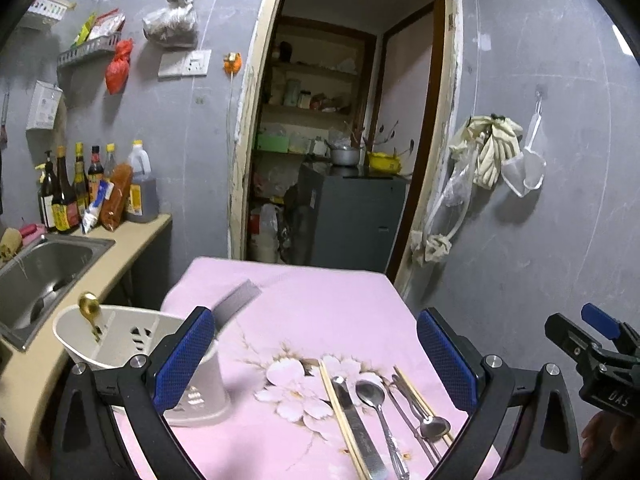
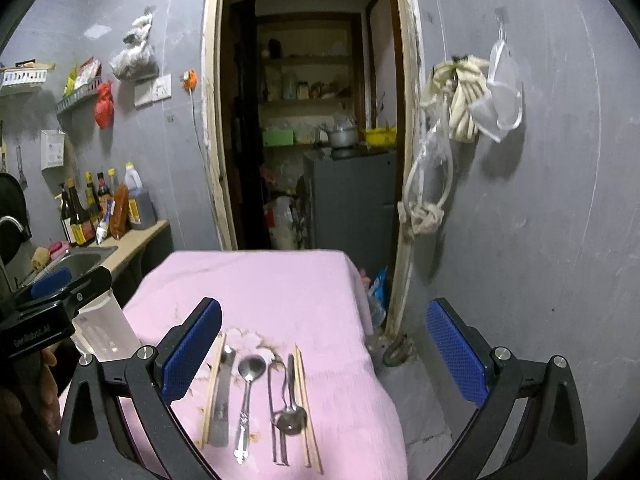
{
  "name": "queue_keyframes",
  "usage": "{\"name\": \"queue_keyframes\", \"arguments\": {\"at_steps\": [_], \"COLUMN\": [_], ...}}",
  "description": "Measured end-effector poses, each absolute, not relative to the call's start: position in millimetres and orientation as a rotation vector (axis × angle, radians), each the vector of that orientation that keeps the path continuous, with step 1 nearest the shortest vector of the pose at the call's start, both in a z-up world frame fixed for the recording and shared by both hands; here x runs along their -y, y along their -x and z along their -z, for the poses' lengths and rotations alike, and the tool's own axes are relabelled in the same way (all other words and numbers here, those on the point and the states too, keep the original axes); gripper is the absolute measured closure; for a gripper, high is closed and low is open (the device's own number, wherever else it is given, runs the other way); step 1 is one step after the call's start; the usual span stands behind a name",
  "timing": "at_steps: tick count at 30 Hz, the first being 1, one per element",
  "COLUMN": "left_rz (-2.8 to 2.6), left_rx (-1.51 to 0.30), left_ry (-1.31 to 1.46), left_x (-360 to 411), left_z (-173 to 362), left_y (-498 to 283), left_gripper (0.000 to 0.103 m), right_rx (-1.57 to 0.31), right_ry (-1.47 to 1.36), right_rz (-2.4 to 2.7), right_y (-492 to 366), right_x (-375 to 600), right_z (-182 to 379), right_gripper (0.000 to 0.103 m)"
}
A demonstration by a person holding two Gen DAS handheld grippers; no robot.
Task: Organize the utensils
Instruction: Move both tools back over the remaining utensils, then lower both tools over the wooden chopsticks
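Both claws, left (image 1: 314, 360) and right (image 2: 324, 354), gape empty. Utensils (image 2: 256, 396) lie in a row on worktop (image 2: 260, 284); holder (image 1: 120, 340) at 9 o'clock. Pick spoon (image 2: 249, 392) by mid-handle, drop upright into holder.

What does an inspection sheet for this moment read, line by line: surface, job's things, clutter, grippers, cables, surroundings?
Surface: table under a pink floral cloth, with brownish marks near the utensils.
Job's things: white utensil holder at the table's left edge with a gold-handled utensil inside; on the cloth lie chopsticks, a flat metal utensil, a spoon, thin metal utensils and a second spoon reversed.
Clutter: a grey flat object behind the holder, blurred.
Grippers: left gripper open, empty; right gripper open, empty.
Cables: a thin white cord below the orange wall hook.
Surroundings: sink, sauce bottles, open doorway.
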State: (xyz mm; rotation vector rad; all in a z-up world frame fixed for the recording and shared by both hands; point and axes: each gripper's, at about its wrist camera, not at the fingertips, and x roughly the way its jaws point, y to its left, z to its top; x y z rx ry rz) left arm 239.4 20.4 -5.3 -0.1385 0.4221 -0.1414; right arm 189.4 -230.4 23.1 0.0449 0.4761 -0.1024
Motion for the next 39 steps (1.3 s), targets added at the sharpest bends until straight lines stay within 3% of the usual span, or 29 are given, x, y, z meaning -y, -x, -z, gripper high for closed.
{"name": "queue_keyframes", "arguments": {"at_steps": [20, 26, 30, 33, 35, 39], "left_rz": [0.064, 0.050, 0.057, 0.065, 0.080, 0.106], "left_rx": [-0.673, -0.745, -0.789, -0.824, -0.859, -0.915], "left_ry": [0.105, 0.107, 0.107, 0.101, 0.099, 0.095], "left_x": [9.3, 10.4, 13.3, 16.8, 20.1, 24.8], "left_z": [100.3, 127.1, 141.9, 150.9, 157.3, 166.4], "left_y": [-302.2, -322.8, -334.7, -342.4, -348.7, -356.4], "left_gripper": [0.001, 0.003, 0.012, 0.013, 0.013, 0.030], "right_rx": [-0.738, -0.812, -0.867, -0.914, -0.928, -0.929], "right_ry": [-0.085, -0.082, -0.061, -0.026, -0.027, -0.024], "right_rz": [0.017, -0.052, -0.090, -0.098, -0.108, -0.130], "right_y": [-270.5, -292.8, -308.4, -320.0, -324.3, -327.6], "right_x": [265.4, 258.9, 250.0, 241.7, 239.2, 232.7], "right_z": [93.2, 123.9, 142.4, 155.0, 158.6, 160.5], "right_gripper": [0.004, 0.026, 0.044, 0.054, 0.057, 0.057]}}
